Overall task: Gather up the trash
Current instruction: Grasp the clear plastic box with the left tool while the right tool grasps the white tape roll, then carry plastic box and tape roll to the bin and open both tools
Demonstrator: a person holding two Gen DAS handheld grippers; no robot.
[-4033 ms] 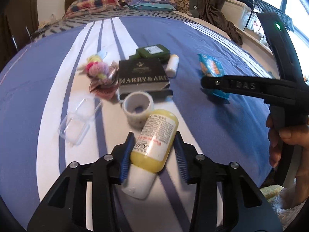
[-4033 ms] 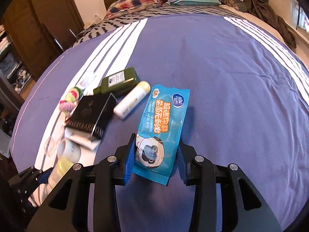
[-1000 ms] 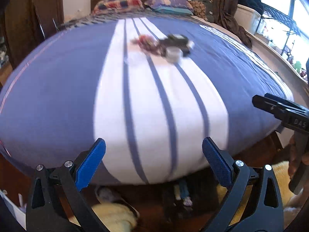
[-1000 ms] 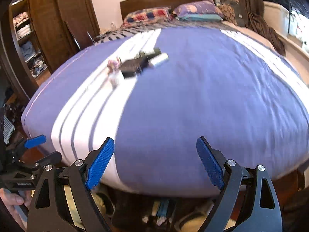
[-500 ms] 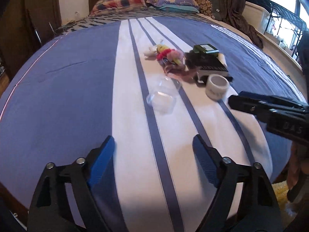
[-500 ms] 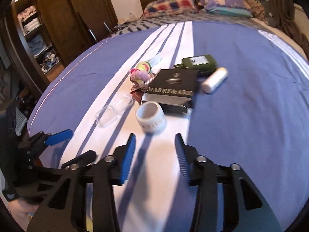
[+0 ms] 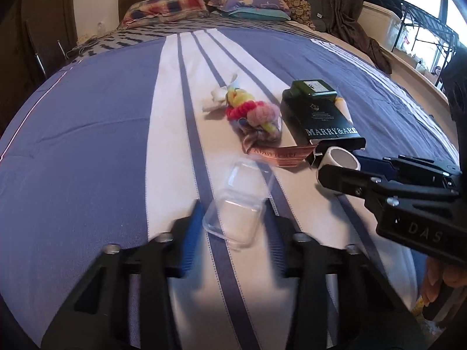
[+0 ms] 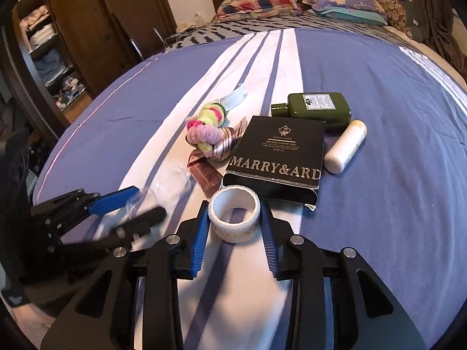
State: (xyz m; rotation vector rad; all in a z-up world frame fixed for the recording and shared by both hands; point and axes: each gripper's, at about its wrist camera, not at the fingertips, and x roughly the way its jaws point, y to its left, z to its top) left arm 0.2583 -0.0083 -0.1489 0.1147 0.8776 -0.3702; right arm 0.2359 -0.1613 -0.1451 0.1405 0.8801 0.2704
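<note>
A clear plastic box [image 7: 237,210] lies on the striped bedspread between the open fingers of my left gripper [image 7: 233,233], which frame it closely without clamping it. A white tape roll [image 8: 235,213] sits between the open fingers of my right gripper [image 8: 235,233]. In the left wrist view the tape roll [image 7: 340,157] shows behind my right gripper [image 7: 379,186]. My left gripper [image 8: 128,213] shows blurred in the right wrist view, around the clear box [image 8: 172,189].
Beyond lie a black MARRY&ARD box [image 8: 280,154], a green bottle [image 8: 318,106], a white tube [image 8: 346,145], fluffy hair ties [image 8: 205,128] on a ribbon and a brown wrapper [image 7: 280,153]. Pillows [image 7: 166,7] at the headboard; a wardrobe [image 8: 58,46] left of the bed.
Both grippers came back over the bed and moved in. The left now frames the clear box, the right frames the tape roll, and both jaws have narrowed. The earlier yellow bottle and blue packet are gone.
</note>
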